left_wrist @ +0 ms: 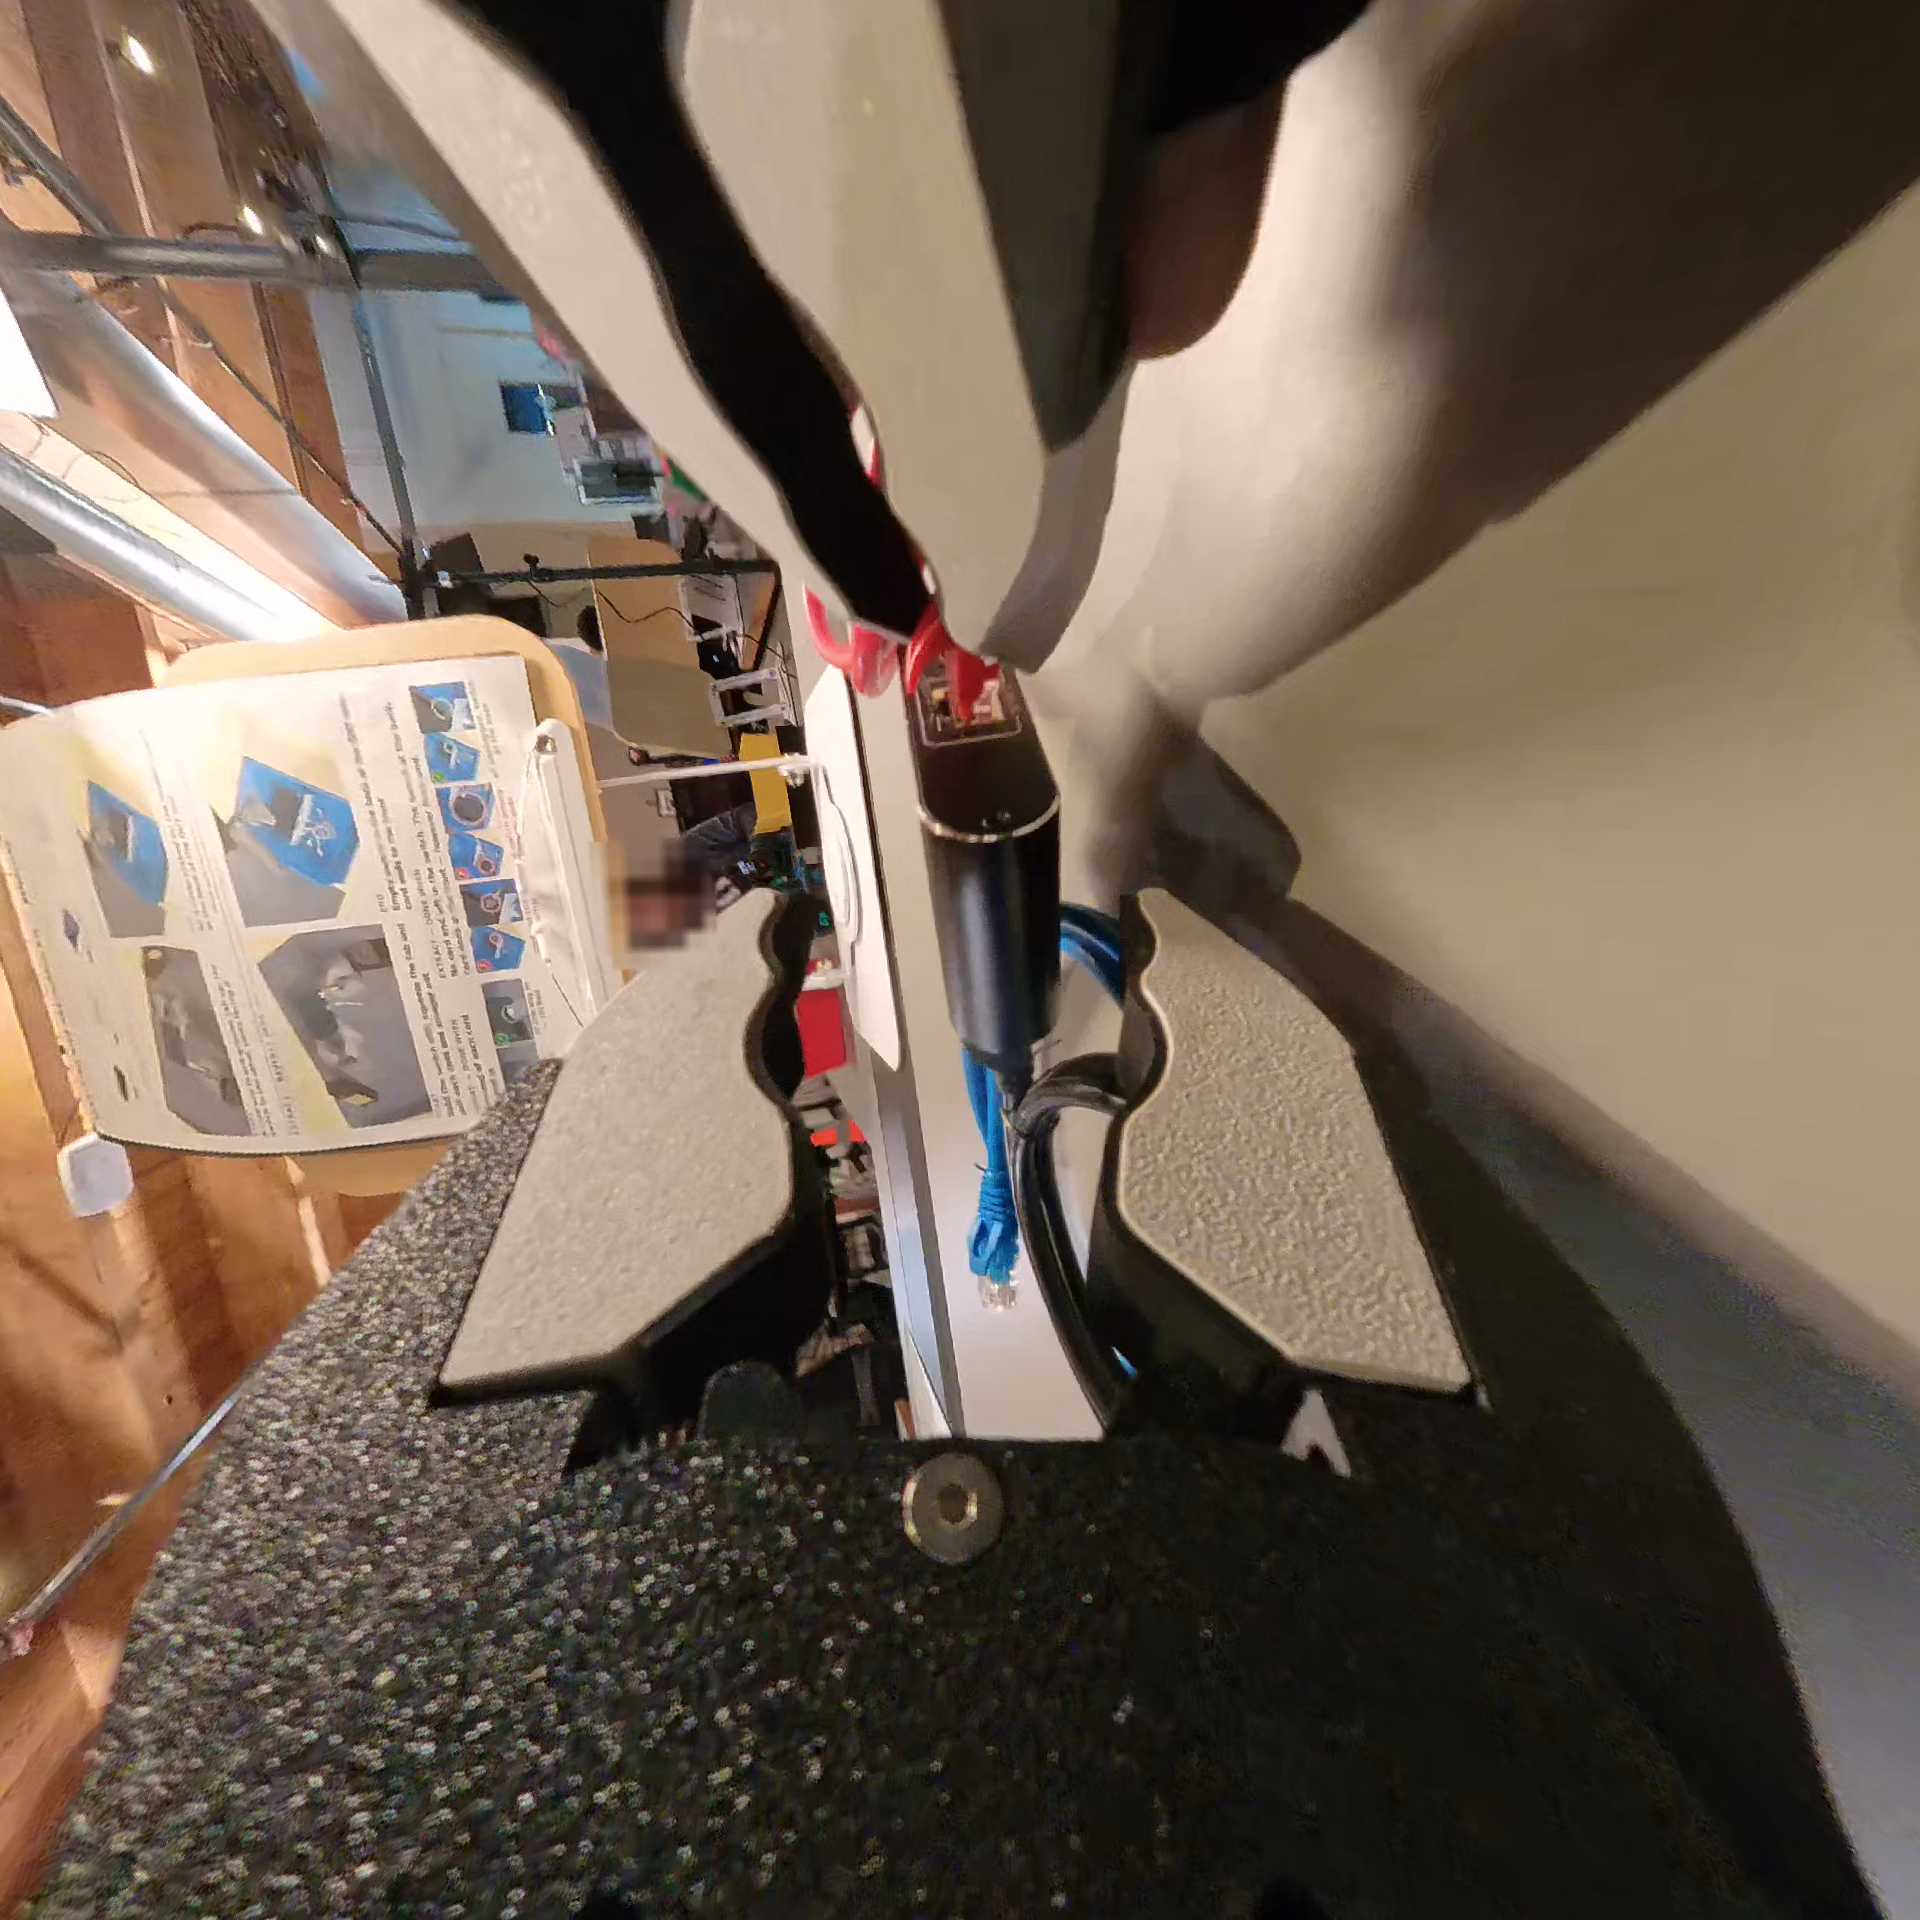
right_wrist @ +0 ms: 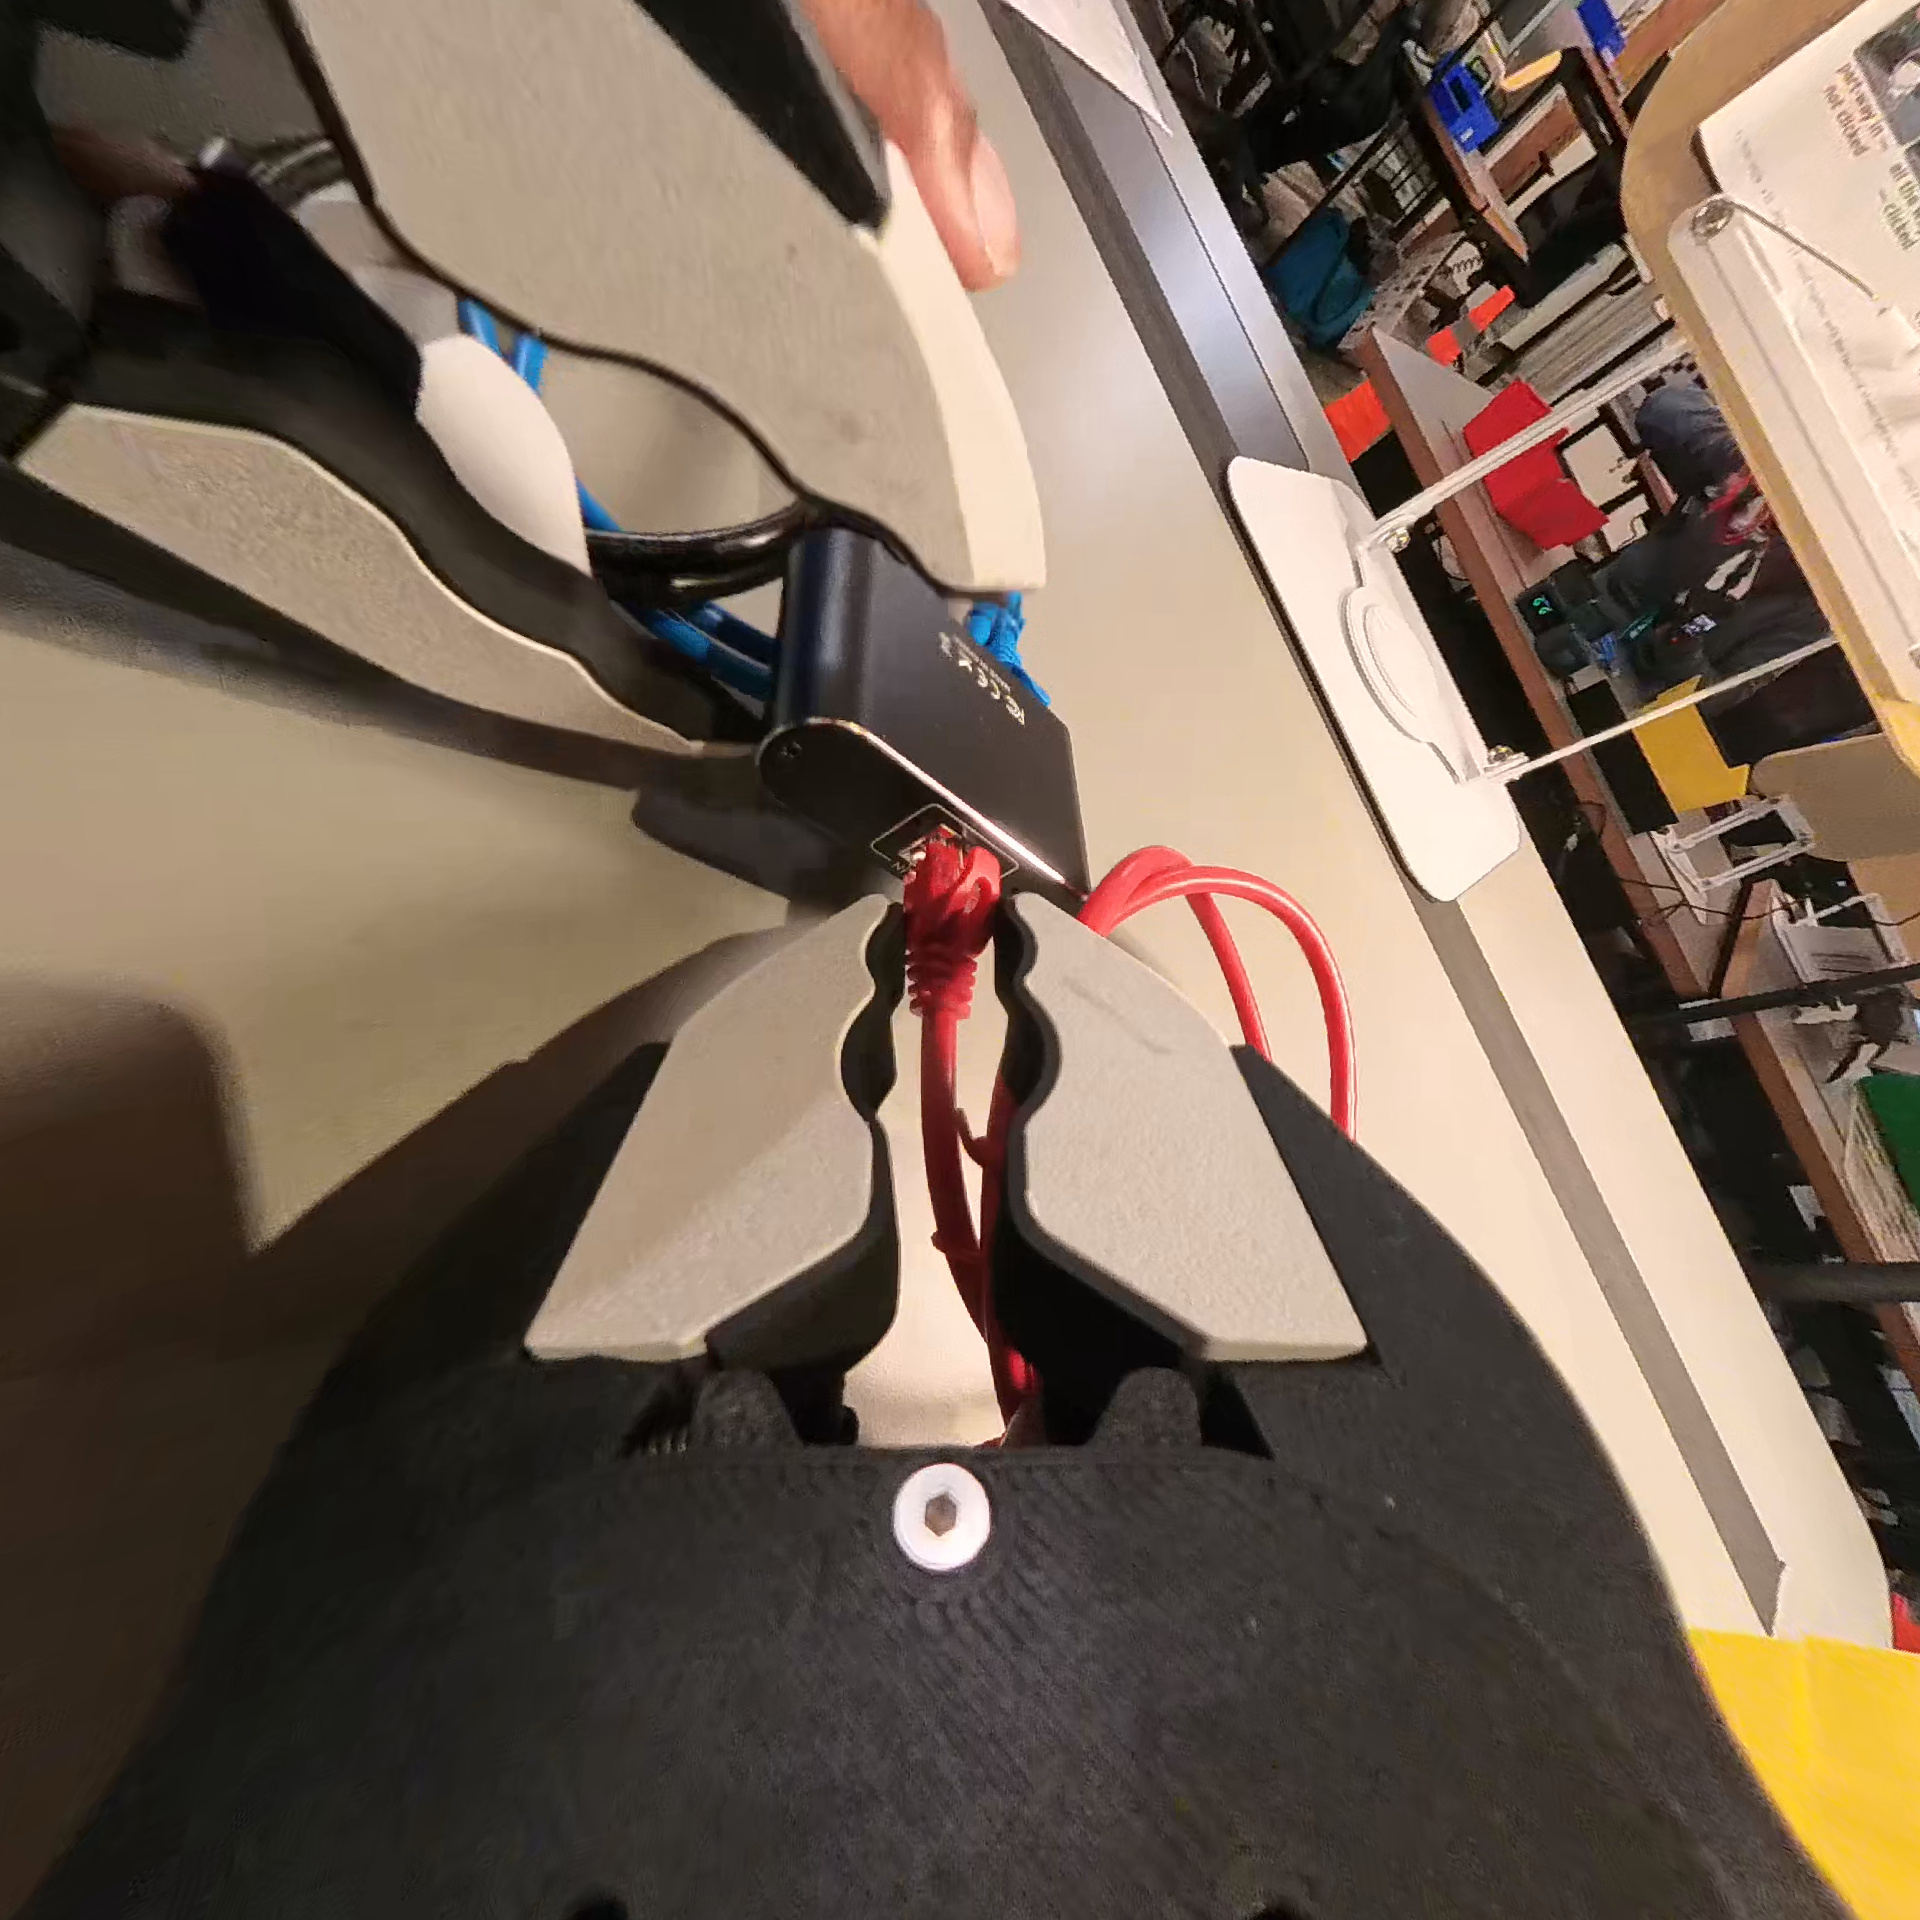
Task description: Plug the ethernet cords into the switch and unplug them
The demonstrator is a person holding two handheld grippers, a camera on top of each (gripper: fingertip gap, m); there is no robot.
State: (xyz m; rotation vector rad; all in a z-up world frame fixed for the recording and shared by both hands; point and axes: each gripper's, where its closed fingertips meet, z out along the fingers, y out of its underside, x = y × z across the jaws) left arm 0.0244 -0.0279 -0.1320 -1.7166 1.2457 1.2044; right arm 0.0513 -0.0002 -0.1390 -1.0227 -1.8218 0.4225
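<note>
Black switch (right_wrist: 935, 717) lying on beige table (right_wrist: 1174, 644), flanked by wide-spread fingers of left gripper (left_wrist: 961, 914), not pinched. Red ethernet cord (right_wrist: 948, 935) seated in end port of switch, its plug clamped between narrow-set fingers of right gripper (right_wrist: 948, 914). Blue ethernet cord (left_wrist: 992, 1236) loose beside switch, unplugged.

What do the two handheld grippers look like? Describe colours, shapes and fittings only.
Both match. The left gripper and the right gripper each have a speckled black printed body, a round silver screw head at its centre, and two flat grey textured fingers with wavy, notched black inner edges. A small white triangular mark sits beside the left gripper's finger base. No sleeves show.
</note>
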